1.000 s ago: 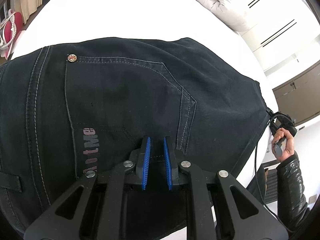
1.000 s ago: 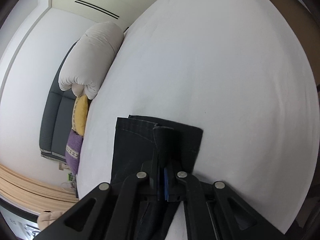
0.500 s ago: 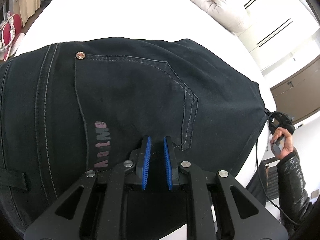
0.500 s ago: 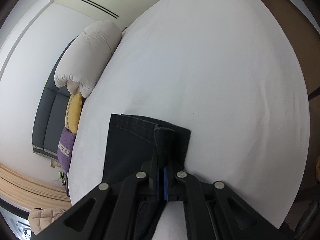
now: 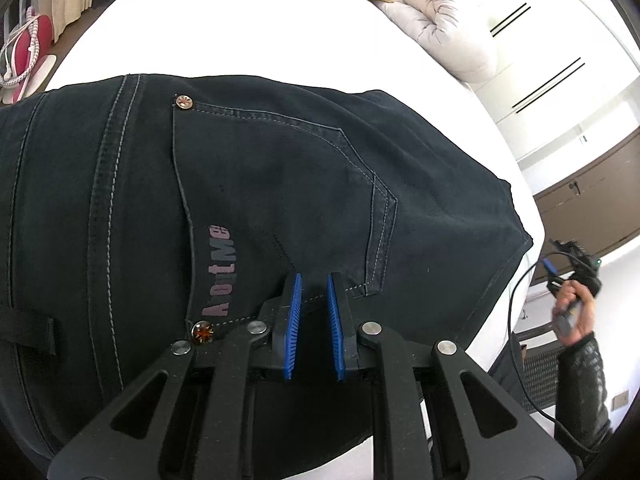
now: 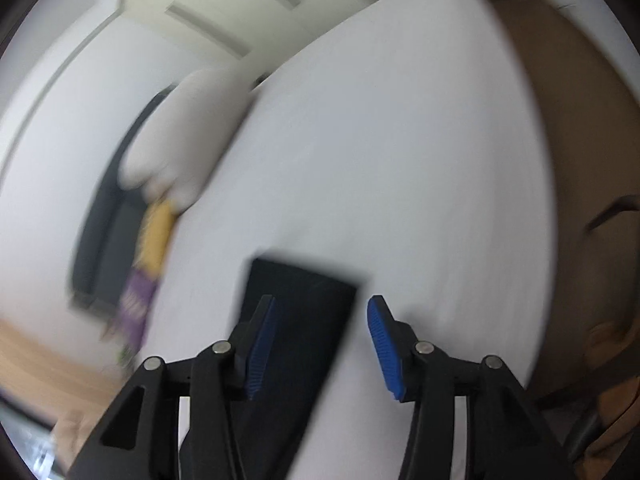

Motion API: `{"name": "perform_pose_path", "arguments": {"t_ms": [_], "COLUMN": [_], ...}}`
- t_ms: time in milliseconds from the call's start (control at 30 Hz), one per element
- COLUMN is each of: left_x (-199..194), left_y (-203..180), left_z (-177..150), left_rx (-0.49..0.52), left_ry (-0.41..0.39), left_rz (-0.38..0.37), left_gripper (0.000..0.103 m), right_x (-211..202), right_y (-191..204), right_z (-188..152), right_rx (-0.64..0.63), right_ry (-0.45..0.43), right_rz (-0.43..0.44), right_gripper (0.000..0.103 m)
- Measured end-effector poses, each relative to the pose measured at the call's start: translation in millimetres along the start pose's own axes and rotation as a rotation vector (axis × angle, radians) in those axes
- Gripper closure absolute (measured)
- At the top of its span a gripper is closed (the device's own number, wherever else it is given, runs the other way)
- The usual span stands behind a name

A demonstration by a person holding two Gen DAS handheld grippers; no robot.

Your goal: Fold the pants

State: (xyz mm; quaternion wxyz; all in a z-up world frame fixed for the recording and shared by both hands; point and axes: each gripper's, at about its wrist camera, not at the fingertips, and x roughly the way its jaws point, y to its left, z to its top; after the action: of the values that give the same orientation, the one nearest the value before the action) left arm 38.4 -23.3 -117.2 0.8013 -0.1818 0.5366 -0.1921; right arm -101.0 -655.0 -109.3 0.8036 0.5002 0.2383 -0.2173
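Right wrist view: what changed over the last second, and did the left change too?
The right gripper has just been opening: it let go of the pants leg end, which now lies flat on the white surface, and lifted away. The left gripper stays clamped on the waist fabric by the back pocket.

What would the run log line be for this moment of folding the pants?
left gripper: shut on dark denim pants at waist | right gripper: jaws just opened, hem end released onto white bed
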Motion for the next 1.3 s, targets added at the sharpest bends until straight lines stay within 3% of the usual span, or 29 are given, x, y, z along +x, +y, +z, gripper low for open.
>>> {"name": "perform_pose_path", "arguments": {"t_ms": [133, 233, 433, 600, 733, 1067, 1300], "left_x": [-4, -8, -13, -15, -17, -17, -17], "left_y": [0, 3, 12, 10, 13, 10, 10], "left_z": [-1, -4, -10, -13, -14, -14, -13], "left_rx": [0.002, -0.003, -0.019, -0.020, -0.030, -0.032, -0.029], "left_ry": [0.000, -0.003, -0.014, -0.019, -0.019, -0.021, -0.018], "left_rz": [0.012, 0.003, -0.022, -0.016, -0.025, -0.019, -0.018], "left_gripper": [0.090, 0.090, 0.090, 0.090, 0.090, 0.090, 0.090], "right_x": [13, 18, 18, 40, 50, 55, 43], "right_y": [58, 68, 62, 52, 56, 58, 64], "right_z": [-57, -97, -147, -172, -192, -197, -181], "right_rx": [-0.151, -0.149, -0.137, -0.048, -0.054, -0.034, -0.006], "right_ry": [0.295, 0.429, 0.578, 0.620, 0.651, 0.665, 0.649], "right_rz": [0.175, 0.223, 0.262, 0.268, 0.268, 0.281, 0.307], "right_gripper": [0.052, 0.052, 0.052, 0.053, 0.054, 0.054, 0.054]}}
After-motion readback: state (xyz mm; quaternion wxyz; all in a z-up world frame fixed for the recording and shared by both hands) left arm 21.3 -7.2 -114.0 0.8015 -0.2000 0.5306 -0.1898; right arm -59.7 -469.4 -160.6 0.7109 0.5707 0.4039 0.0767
